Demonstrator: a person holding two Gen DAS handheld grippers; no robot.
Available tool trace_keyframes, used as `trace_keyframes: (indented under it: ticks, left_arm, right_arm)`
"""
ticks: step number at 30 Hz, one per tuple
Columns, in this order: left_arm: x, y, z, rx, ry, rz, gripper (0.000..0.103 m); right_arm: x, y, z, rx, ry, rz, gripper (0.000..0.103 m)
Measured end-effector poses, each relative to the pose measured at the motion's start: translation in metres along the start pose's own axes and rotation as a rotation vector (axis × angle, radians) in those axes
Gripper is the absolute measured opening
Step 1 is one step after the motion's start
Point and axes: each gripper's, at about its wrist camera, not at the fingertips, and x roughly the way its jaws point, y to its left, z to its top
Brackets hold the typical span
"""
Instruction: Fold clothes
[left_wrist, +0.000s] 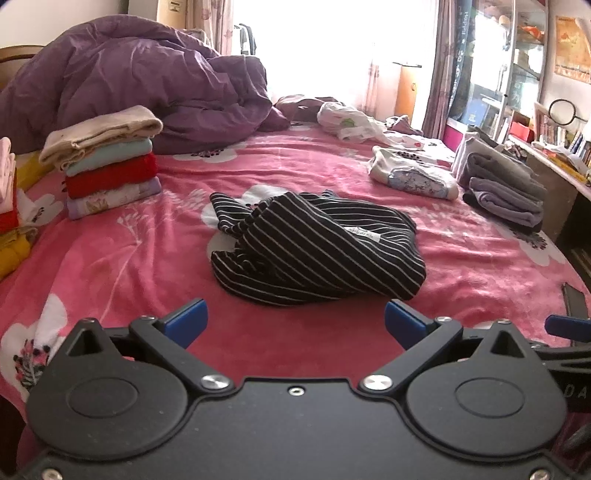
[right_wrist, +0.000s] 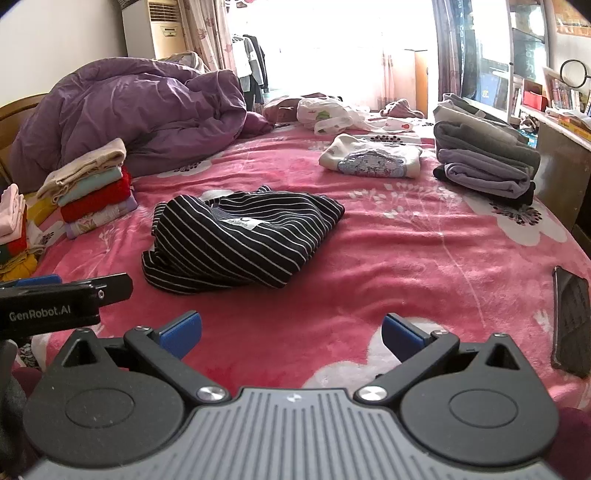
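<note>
A crumpled black garment with thin white stripes (left_wrist: 314, 247) (right_wrist: 236, 240) lies in a heap on the pink flowered blanket (left_wrist: 129, 258) (right_wrist: 406, 258), a white label showing on top. My left gripper (left_wrist: 295, 325) hovers open just short of the heap's near edge, nothing between its blue pads. My right gripper (right_wrist: 291, 334) is open too, over bare blanket to the right of and nearer than the heap. In the right wrist view the left gripper's side (right_wrist: 62, 299) shows at the left edge.
A stack of folded clothes (left_wrist: 107, 162) (right_wrist: 92, 188) stands at the left, more folded pieces (left_wrist: 11, 206) beside it. A purple duvet (left_wrist: 140, 88) is bunched behind. Folded grey clothes (right_wrist: 484, 162) and a white printed top (right_wrist: 369, 158) lie far right. A dark phone (right_wrist: 570, 321) rests near the right edge.
</note>
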Motion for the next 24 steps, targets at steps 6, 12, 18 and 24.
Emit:
trace_keyframes:
  ticks: [6, 12, 18, 24]
  left_arm:
    - [0.0033, -0.0033, -0.0005, 0.005, -0.008, -0.001, 0.103]
    - [0.0051, -0.0054, -0.0021, 0.005, -0.008, -0.006, 0.103]
    - [0.0051, -0.0048, -0.0025, 0.009, -0.006, -0.006, 0.103]
    - [0.0055, -0.0042, -0.0027, 0.005, -0.004, -0.005, 0.103]
  right_arm:
    - [0.0000, 0.0004, -0.0002, 0.003, 0.004, -0.002, 0.103]
    - [-0.0002, 0.0004, -0.0002, 0.008, 0.008, -0.003, 0.103]
    - [0.0018, -0.0012, -0.0018, 0.004, 0.009, -0.001, 0.103]
    - [0.0032, -0.0023, -0.0027, 0.005, 0.011, 0.001, 0.103]
